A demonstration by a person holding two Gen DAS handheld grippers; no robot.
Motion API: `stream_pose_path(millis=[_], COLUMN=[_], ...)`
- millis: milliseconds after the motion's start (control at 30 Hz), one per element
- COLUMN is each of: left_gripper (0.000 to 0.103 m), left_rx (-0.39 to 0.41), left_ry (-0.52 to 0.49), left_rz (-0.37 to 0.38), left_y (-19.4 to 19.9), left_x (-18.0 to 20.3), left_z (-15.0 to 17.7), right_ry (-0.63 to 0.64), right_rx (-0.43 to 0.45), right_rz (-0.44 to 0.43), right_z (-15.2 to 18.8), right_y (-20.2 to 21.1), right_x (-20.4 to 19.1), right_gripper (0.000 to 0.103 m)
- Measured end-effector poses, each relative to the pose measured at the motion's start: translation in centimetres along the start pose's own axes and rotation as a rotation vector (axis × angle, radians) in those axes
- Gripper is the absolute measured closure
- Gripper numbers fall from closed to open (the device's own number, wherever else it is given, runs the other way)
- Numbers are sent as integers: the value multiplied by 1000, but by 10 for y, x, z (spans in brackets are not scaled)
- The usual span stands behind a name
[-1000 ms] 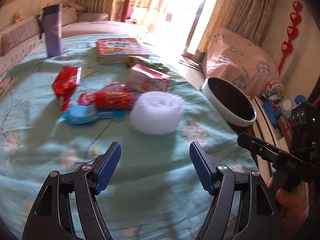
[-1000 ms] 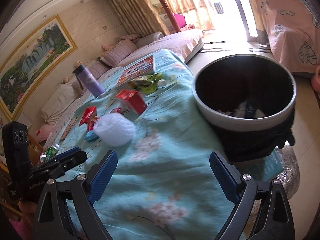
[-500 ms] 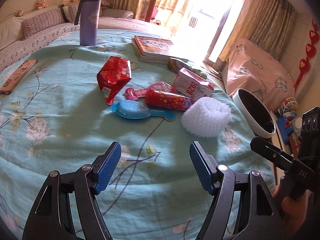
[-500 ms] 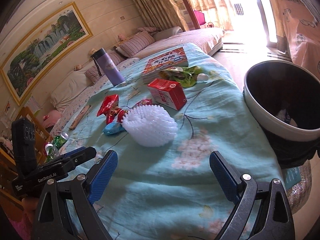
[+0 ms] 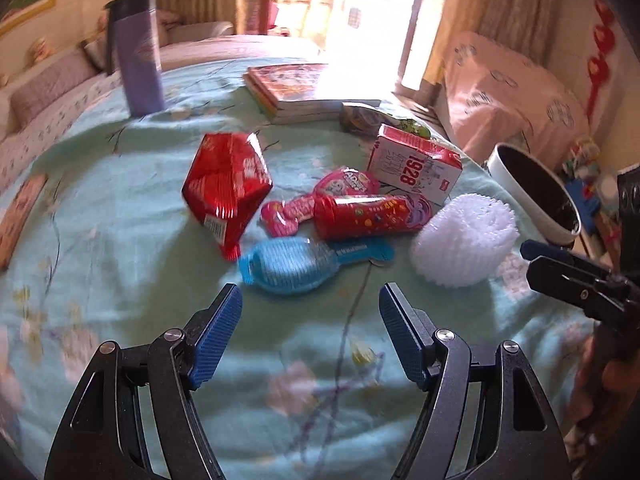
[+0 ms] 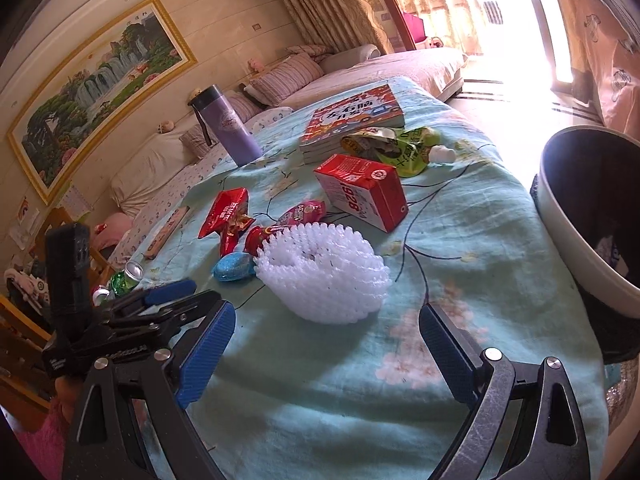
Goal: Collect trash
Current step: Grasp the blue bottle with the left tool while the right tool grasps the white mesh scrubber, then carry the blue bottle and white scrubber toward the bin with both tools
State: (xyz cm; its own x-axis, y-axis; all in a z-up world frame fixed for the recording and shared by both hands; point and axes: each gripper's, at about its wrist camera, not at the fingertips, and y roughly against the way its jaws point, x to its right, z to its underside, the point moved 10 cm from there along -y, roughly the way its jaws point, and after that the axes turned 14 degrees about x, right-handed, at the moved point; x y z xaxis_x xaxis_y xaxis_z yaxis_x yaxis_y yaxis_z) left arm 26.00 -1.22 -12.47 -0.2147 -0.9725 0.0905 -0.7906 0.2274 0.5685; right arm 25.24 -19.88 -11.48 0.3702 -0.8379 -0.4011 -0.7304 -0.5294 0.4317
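Note:
Trash lies on a table under a light green flowered cloth (image 5: 120, 280): a red snack bag (image 5: 226, 184), a blue wrapper (image 5: 288, 266), a red candy tube (image 5: 368, 216), a pink wrapper (image 5: 344, 184), a red-and-white carton (image 5: 416, 164), a white foam net (image 5: 464, 240) and a green pouch (image 6: 404, 148). My left gripper (image 5: 310, 320) is open and empty, just short of the blue wrapper. In the right wrist view the right gripper (image 6: 326, 340) is open and empty in front of the foam net (image 6: 324, 276). A white bin (image 6: 580, 216) with a black liner stands at the table's right edge.
A purple flask (image 5: 138, 56) and a stack of books (image 5: 296, 88) stand at the far side of the table. A flat wooden piece (image 5: 20, 216) lies at the left. Sofas line the wall beyond, and a covered piece of furniture (image 5: 512, 92) stands past the bin.
Both views have swung left, away from the bin, and come closer to the trash pile. The blue wrapper now lies just ahead of the left jaws, the foam net ahead of the right ones.

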Motion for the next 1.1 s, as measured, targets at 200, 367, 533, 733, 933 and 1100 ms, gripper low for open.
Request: stream_pose_path(millis=[200,367,533,733,933,1100], left_gripper=[30,31,82,88,88,88], left_rx=[-31,-69,-88,-90,-103,-107], left_ry=[-162,-231,-215,-135,19,51], left_rz=[28,45,83,78,158,202], left_y=[-25,-36,-23,-3,12,14], left_x=[-2,7,21,34,63,95], left_z=[-5,7,15,27,36,37], right_ry=[-10,-36,-17,-20,-40,-47], right_rx=[-22,-30,-28,-8,28,74], right_rz=[-6,-12,4,26,65,95], right_z=[-1,-1,2,4,3,-7], right_y=[-16,-25,-19,4,32,58], right_x=[4,7,8,17,36,50], right_gripper=[9,30,74,77,78,78])
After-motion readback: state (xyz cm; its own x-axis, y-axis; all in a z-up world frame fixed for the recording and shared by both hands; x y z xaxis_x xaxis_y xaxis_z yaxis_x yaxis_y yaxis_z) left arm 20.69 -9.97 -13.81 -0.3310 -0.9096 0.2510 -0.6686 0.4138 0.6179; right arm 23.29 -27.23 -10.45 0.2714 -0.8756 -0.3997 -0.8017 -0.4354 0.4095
